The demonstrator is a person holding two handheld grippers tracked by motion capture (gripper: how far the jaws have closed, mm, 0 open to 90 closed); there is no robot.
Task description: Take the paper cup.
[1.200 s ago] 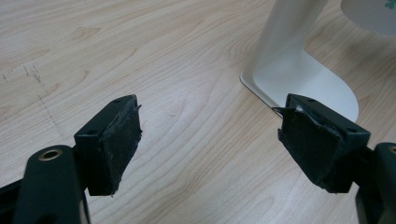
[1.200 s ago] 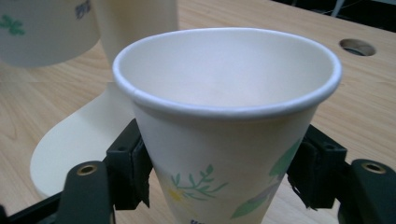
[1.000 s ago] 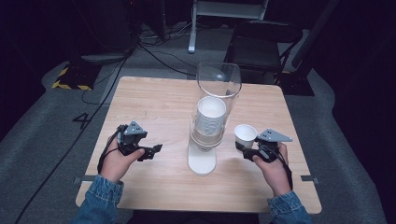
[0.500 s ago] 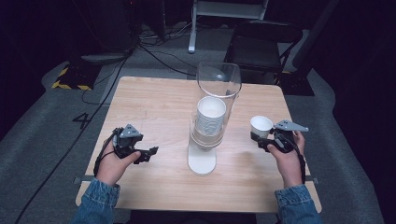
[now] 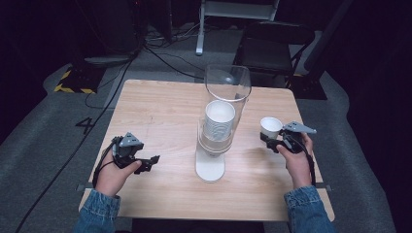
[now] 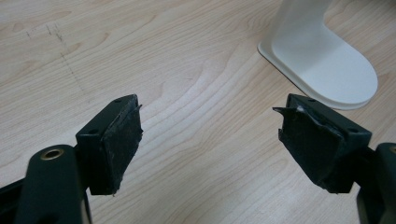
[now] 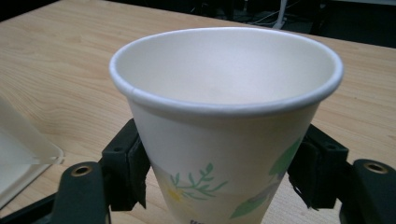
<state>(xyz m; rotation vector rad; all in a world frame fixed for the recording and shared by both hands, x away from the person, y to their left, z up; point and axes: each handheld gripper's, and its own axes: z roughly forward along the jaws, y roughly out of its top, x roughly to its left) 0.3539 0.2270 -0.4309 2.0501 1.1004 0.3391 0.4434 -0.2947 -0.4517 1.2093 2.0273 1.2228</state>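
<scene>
A white paper cup (image 5: 270,127) with a leaf print (image 7: 224,116) stands upright between the jaws of my right gripper (image 5: 272,141), near the table's right edge. In the right gripper view the pads (image 7: 135,168) touch both sides of the cup low down; the jaws have just been opening a little with the cup still between them. A clear tube dispenser (image 5: 227,92) on a white foot (image 5: 210,167) stands mid-table with a stack of cups (image 5: 218,126) inside. My left gripper (image 5: 150,162) rests open at the front left, nothing between its jaws (image 6: 210,140).
The wooden table (image 5: 160,111) is bare wood on its left half. The dispenser's white foot (image 6: 327,60) lies ahead and to the right of the left jaws. A black chair (image 5: 272,43) and cables stand beyond the far edge.
My right hand has carried the cup to the right, away from the dispenser toward the table's right edge. The left hand has stayed almost where it was.
</scene>
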